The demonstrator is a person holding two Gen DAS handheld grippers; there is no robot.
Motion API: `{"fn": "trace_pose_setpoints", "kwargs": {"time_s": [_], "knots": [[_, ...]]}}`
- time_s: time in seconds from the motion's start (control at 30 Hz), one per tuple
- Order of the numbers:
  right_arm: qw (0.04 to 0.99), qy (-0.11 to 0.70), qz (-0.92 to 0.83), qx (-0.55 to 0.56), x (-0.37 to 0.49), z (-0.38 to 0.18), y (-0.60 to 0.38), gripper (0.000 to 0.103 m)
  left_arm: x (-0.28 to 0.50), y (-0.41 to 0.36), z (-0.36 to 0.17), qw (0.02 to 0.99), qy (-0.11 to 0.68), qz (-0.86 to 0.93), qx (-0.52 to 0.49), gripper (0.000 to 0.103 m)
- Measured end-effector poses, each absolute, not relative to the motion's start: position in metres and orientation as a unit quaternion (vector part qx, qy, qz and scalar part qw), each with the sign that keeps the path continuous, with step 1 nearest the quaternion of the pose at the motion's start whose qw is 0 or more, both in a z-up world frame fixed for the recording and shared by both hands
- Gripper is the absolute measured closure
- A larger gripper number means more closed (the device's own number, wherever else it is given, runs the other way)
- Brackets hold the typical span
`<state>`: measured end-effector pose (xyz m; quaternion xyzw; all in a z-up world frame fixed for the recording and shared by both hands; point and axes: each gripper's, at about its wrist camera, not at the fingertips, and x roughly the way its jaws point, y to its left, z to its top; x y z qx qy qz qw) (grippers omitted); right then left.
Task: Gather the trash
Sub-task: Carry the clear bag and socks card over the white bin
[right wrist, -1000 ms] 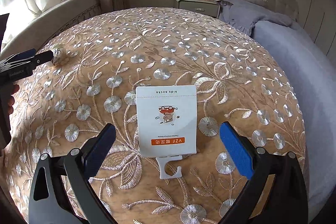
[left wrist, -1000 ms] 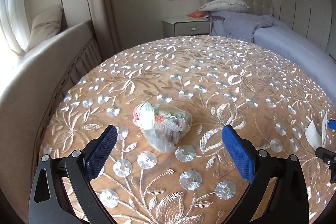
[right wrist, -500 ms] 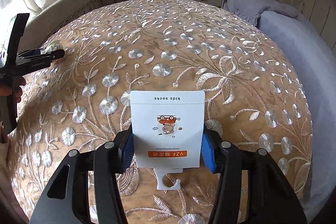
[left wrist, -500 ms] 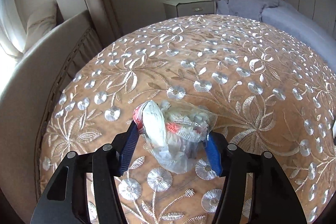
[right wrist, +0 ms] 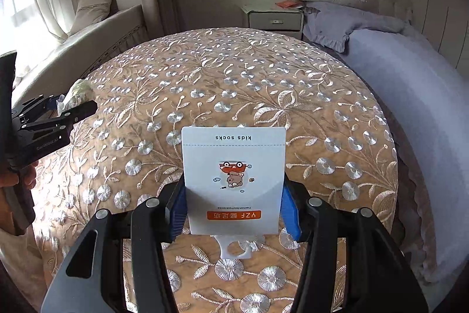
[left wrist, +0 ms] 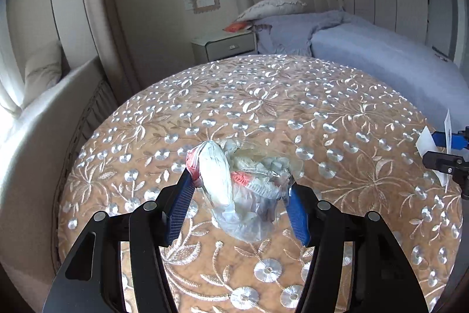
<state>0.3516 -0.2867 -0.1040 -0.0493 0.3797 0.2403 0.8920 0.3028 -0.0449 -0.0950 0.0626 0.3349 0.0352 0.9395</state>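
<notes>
Crinkled clear plastic bag [left wrist: 246, 192] fills left tongs [left wrist: 239, 204]; flat sock card [right wrist: 233, 181] in right tongs [right wrist: 233, 210].

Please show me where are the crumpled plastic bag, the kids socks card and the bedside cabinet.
crumpled plastic bag [left wrist: 234, 189]: left wrist view, its clear middle.
kids socks card [right wrist: 233, 166]: right wrist view, the cartoon print.
bedside cabinet [right wrist: 274, 21]: right wrist view, drawer front.
</notes>
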Motion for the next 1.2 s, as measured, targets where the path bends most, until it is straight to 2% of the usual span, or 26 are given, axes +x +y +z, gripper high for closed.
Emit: {"fn": "trace_pose_setpoints", "kwargs": {"time_s": [0.33, 0.67, 0.9, 1.2], "knots": [[0.907, 0.358, 0.22, -0.019, 0.301, -0.092, -0.346, 0.049, 0.251, -0.131, -0.077, 0.947, 0.312, -0.034, 0.064, 0.045], [0.923, 0.349, 0.161, 0.011, 0.265, -0.095, -0.433, 0.049, 0.231, -0.237, -0.082, 0.941, 0.3, -0.129, 0.083, 0.045], [0.926, 0.363, 0.102, 0.034, 0.254, -0.115, -0.496, 0.049, 0.228, -0.306, -0.095, 0.929, 0.295, -0.199, 0.102, 0.045], [0.919, 0.388, 0.041, 0.061, 0.257, -0.152, -0.557, 0.049, 0.245, -0.378, -0.135, 0.896, 0.329, -0.271, 0.124, 0.045]]}}
